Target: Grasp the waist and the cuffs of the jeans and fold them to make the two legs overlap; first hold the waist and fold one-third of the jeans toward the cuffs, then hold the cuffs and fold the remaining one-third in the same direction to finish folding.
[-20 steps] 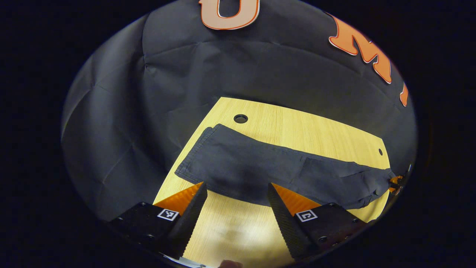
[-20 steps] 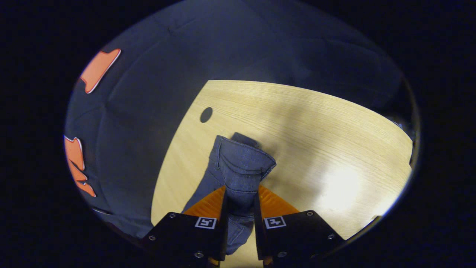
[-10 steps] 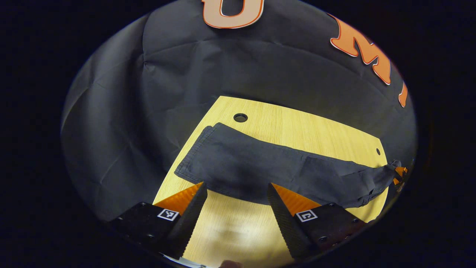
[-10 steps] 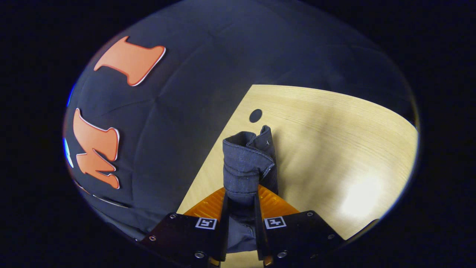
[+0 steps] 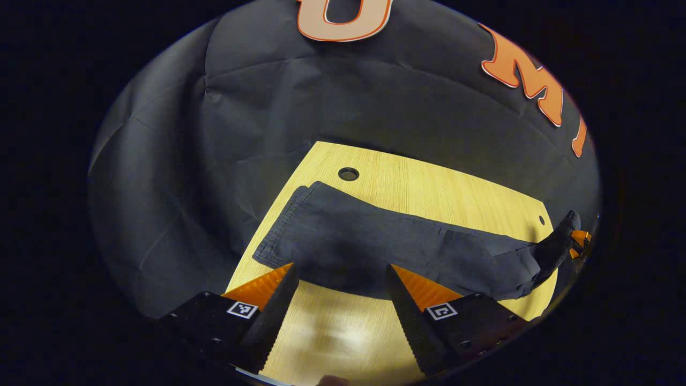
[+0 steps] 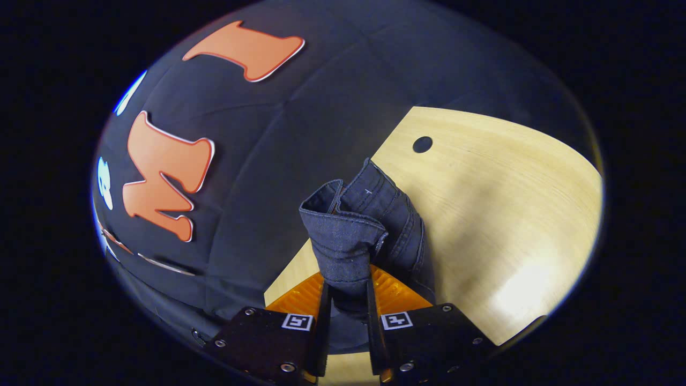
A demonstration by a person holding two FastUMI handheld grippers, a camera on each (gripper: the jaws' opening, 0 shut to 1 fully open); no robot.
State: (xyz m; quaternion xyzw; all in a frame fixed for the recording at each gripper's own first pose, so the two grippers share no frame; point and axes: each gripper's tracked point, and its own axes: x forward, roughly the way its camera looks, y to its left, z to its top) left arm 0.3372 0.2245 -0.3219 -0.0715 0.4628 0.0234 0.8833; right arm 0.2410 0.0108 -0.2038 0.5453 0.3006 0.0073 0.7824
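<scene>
Dark blue jeans [image 5: 375, 241] lie lengthwise across the wooden table [image 5: 439, 187], legs stacked. Their cuff end [image 5: 281, 228] rests flat at the left of the left gripper view. My left gripper [image 5: 340, 271] hovers open just before the jeans' near edge, with nothing between its fingers. At the far right of that view the waist end rises off the table, pinched by my right gripper [image 5: 576, 239]. In the right gripper view, the right gripper [image 6: 347, 289] is shut on the bunched waistband of the jeans [image 6: 356, 220], which stands up above the fingers.
A round hole [image 5: 348, 173] sits in the table behind the cuffs, and a smaller hole [image 5: 541, 220] near the waist end. Bare wood [image 6: 509, 187] spreads to the right in the right gripper view, with a hole [image 6: 422, 144] at its far edge. Black cloth wall surrounds the table.
The right gripper has raised the waist end off the table and swung toward the wall, so the waistband now stands upright. The left gripper has barely moved.
</scene>
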